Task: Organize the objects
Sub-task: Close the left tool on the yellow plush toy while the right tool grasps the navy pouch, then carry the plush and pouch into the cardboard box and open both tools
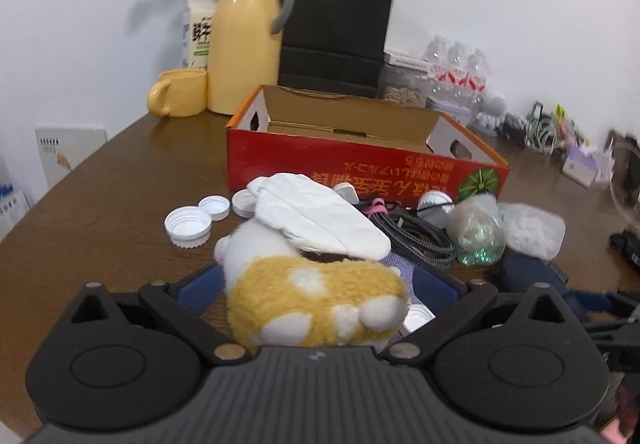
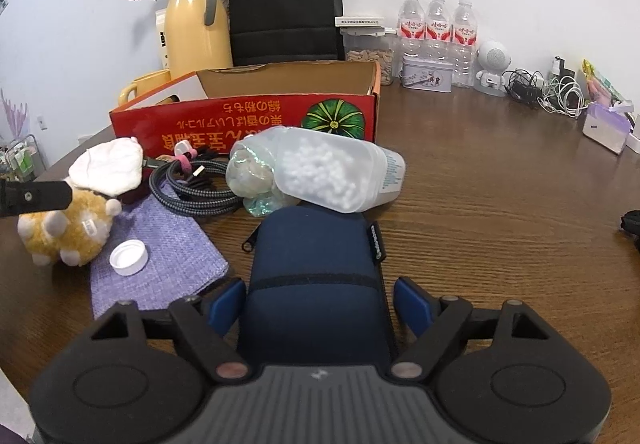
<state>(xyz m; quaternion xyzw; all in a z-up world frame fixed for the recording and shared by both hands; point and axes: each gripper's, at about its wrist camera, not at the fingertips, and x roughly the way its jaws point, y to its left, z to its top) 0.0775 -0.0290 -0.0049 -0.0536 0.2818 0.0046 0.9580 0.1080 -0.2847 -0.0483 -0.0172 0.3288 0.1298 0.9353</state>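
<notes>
Red box (image 2: 244,123) was empty; all clutter lay on table (image 2: 500,203). My left claw (image 1: 316,284) straddled plush toy (image 1: 316,304), grip unclear. My right claw (image 2: 320,304) straddled blue pouch (image 2: 316,276), not clamped.

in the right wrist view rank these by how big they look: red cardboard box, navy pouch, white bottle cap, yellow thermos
1. red cardboard box, widest, though farther off
2. navy pouch, about as large; it lies closest to the camera, so these two are unsure
3. yellow thermos
4. white bottle cap, clearly smallest
</notes>
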